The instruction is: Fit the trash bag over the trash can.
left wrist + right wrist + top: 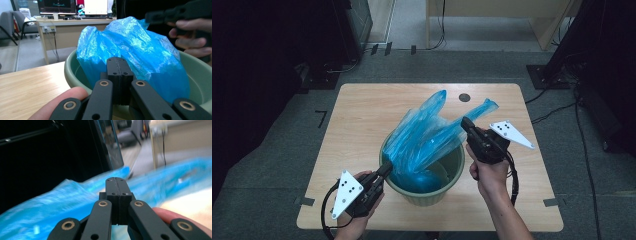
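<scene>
Clearly the blue plastic bag (424, 137) is thin, light, soft and slippery; it sits half inside the green bin (452, 175) at the table's (357, 115) middle, best taken by its rim film. The left gripper (387, 167) is clamped on the bag's edge at the bin's rim; the right gripper (465, 123) is closed against the film, though whether it pinches any is unclear.

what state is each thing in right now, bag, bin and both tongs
blue plastic bag: half in the bin, bottom inside, handles sticking up and out over the far rim, not yet spread
green bin: upright on the table, rim mostly bare
left tongs: jaws shut at the bag's edge by the near-left rim; grip itself hard to see
right tongs: jaws shut beside the bag's right handle; grip unclear
</scene>
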Demonstrator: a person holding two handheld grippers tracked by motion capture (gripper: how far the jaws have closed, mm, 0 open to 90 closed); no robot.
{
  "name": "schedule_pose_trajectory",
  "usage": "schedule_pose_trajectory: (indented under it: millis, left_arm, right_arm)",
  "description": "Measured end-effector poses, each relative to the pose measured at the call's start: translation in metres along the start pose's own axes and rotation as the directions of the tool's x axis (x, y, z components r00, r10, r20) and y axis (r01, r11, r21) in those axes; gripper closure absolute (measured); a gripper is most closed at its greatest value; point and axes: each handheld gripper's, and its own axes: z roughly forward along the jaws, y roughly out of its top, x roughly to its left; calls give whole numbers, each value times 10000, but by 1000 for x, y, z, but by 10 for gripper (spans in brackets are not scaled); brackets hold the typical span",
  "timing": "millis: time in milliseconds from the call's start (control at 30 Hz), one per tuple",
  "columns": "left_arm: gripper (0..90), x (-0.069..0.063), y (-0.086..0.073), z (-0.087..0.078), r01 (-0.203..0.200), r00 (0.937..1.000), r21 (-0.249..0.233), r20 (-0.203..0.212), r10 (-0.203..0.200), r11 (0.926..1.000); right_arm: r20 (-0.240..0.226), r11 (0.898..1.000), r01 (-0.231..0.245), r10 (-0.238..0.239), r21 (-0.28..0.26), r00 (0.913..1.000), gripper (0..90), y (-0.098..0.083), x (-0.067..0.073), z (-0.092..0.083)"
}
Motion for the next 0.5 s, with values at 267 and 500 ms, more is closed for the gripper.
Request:
schedule_pose_trajectory:
  millis: [267, 500]
  left_arm:
    - [900, -2, -1, 0, -172, 9997, 68, 151, 171, 9998]
    - [900, -4, -5, -1, -345, 9991, 154, 255, 341, 9993]
  right_arm:
    - [456, 9864, 1208, -1164, -1112, 9922, 900, 13, 16, -22]
    - [975, 9958, -850, 880, -341, 9913, 148, 12, -15, -6]
